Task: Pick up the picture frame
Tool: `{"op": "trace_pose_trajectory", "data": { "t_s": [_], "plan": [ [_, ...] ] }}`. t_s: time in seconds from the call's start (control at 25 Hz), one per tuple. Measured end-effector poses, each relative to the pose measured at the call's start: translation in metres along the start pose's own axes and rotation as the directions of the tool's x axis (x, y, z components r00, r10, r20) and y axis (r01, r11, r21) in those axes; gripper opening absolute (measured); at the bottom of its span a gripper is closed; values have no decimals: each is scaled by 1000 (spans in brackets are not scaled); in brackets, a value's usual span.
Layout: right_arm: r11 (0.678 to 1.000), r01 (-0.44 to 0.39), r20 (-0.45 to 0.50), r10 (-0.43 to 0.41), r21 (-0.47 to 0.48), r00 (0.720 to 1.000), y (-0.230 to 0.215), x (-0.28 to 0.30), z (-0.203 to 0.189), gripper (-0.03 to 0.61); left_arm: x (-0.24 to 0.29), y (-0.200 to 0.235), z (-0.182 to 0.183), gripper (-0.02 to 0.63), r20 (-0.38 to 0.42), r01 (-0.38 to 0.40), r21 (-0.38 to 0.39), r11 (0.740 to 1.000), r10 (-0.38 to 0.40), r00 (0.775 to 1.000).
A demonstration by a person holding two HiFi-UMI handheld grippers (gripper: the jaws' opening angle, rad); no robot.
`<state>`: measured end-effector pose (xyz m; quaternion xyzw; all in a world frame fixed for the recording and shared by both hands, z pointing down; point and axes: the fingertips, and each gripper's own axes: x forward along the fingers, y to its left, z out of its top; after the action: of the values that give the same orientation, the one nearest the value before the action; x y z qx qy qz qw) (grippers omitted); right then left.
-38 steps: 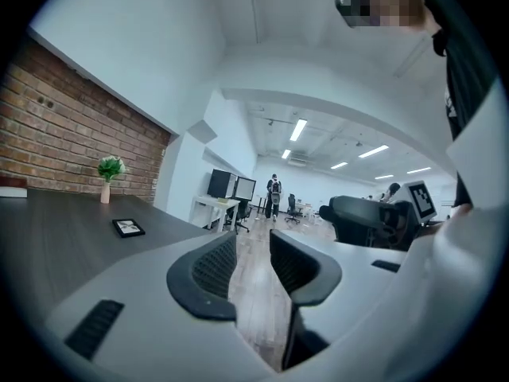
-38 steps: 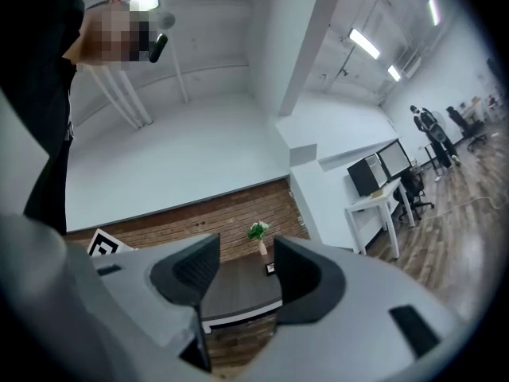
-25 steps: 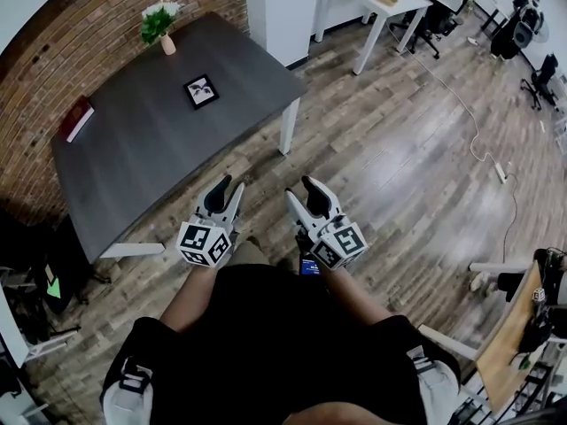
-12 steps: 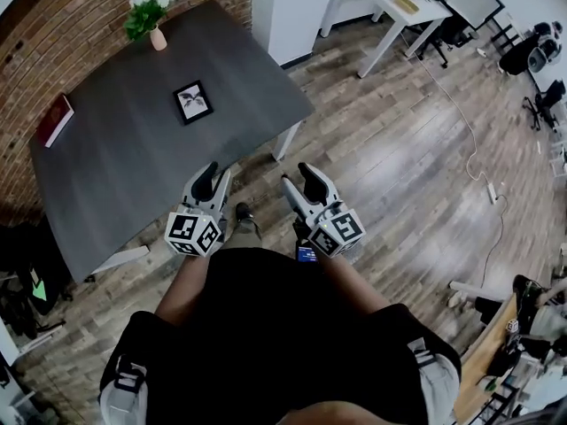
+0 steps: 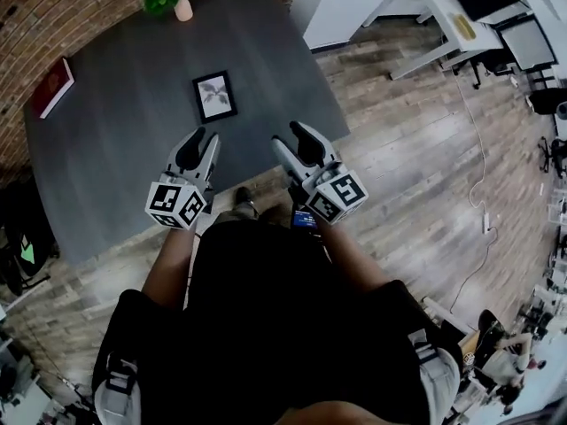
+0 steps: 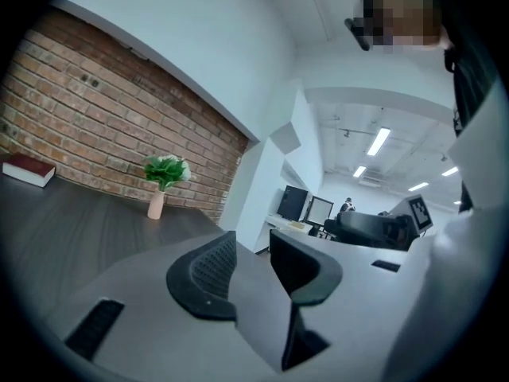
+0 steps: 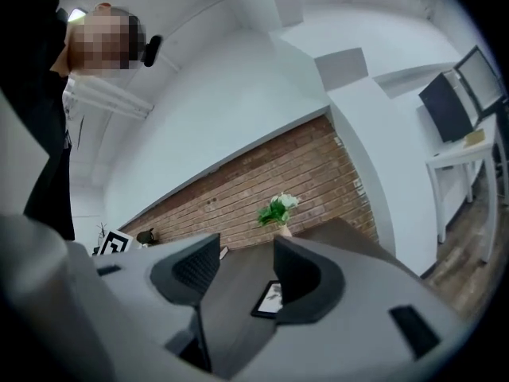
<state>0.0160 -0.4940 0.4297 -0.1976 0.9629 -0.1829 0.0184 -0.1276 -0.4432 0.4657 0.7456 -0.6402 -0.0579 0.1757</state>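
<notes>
On the table (image 5: 106,166) lies the frame (image 5: 214,96), flat, at 12 o'clock from the left gripper (image 5: 200,142), 10 o'clock from the right gripper (image 5: 293,142); both hover with jaws parted, empty; the right gripper view sights the frame between its jaws; the left gripper view shows plant (image 6: 165,173) and book (image 6: 28,169).

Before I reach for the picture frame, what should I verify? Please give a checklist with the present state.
1. Picture frame lies flat on the table: ok.
2. Left gripper jaws apart, empty: ok.
3. Right gripper jaws apart, empty: ok.
4. Grippers at the frame: not ok, both short of it.
5. Vase and book apart from frame: ok.
6. Frame edge raised enough to grip: cannot tell.
</notes>
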Motion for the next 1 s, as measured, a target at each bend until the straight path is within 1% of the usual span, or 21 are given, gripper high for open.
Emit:
{"op": "trace_pose_trajectory", "data": {
  "t_s": [0.08, 0.2, 0.32, 0.44, 0.56, 0.64, 0.76, 0.8, 0.88, 1.0],
  "plan": [
    [999, -28, -51, 29, 17, 998, -11, 26, -8, 215, 6, 26, -3, 127, -33, -47, -41, 998, 46, 998],
    [998, -39, -94, 45, 56, 995, -39, 72, -18, 215, 32, 63, -7, 123, -87, -84, -93, 992, 76, 993],
    [996, -54, -180, 65, 65, 981, -66, 118, -42, 215, 57, 103, -21, 120, -151, -135, -175, 975, 109, 982],
    [995, -73, -266, 89, 70, 960, -82, 158, -64, 215, 74, 139, -42, 120, -246, -200, -239, 950, 140, 959],
    [991, -66, -339, 100, 113, 935, -103, 189, -92, 215, 89, 173, -66, 121, -344, -266, -248, 931, 172, 923],
    [989, -43, -410, 98, 142, 907, -116, 206, -116, 215, 100, 190, -82, 126, -412, -289, -247, 925, 170, 895],
    [984, -14, -530, 107, 178, 841, -128, 223, -157, 215, 114, 204, -113, 140, -527, -297, -266, 917, 119, 842],
    [983, -8, -561, 111, 184, 821, -130, 229, -169, 215, 118, 209, -122, 140, -553, -305, -266, 914, 114, 825],
    [982, -1, -601, 115, 187, 791, -133, 241, -188, 215, 123, 222, -133, 140, -581, -323, -256, 911, 122, 804],
    [985, -2, -637, 115, 174, 762, -133, 253, -206, 215, 126, 232, -141, 140, -608, -333, -230, 914, 132, 783]
  ]
}}
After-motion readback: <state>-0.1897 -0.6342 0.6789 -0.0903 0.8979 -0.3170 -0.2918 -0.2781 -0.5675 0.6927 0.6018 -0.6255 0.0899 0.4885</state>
